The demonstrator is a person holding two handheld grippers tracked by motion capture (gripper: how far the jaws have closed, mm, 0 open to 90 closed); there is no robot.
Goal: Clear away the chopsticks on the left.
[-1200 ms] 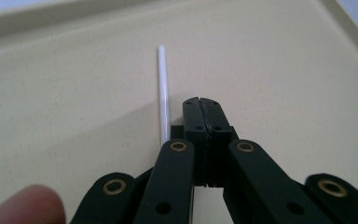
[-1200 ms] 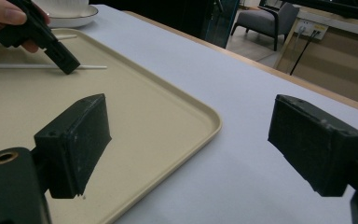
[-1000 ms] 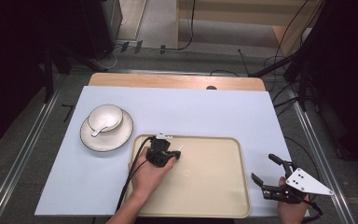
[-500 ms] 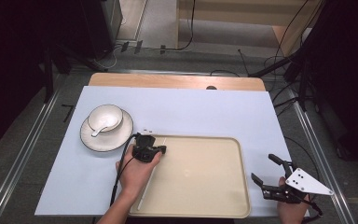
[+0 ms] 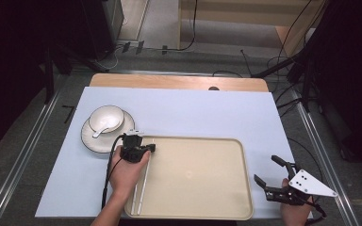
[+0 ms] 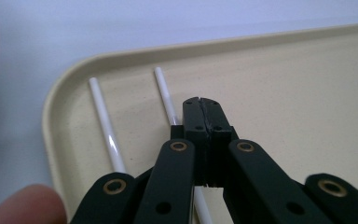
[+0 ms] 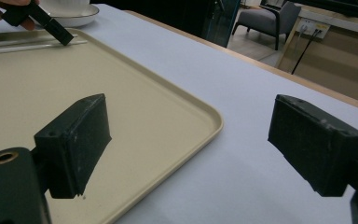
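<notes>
Two slim white chopsticks are seen lying side by side in the left end of a shallow beige plastic tray, in the lower centre of the high view, running from the tray's upper left corner down toward its near rim. In the left gripper view both sticks lie flat on the tray floor; the right-hand stick passes just beside and under the closed jaw tips, the other lies apart to their left.

The left gripper is held over the sticks' far ends, jaws pressed fully together with nothing between them. Whether the tips touch the stick cannot be told.

The right gripper is held off the tray's right edge, lower right of the frame, jaws spread wide and empty.

A white bowl with a white spoon sits on a dark-rimmed white plate at upper left of the tray, on the pale blue table cover.
</notes>
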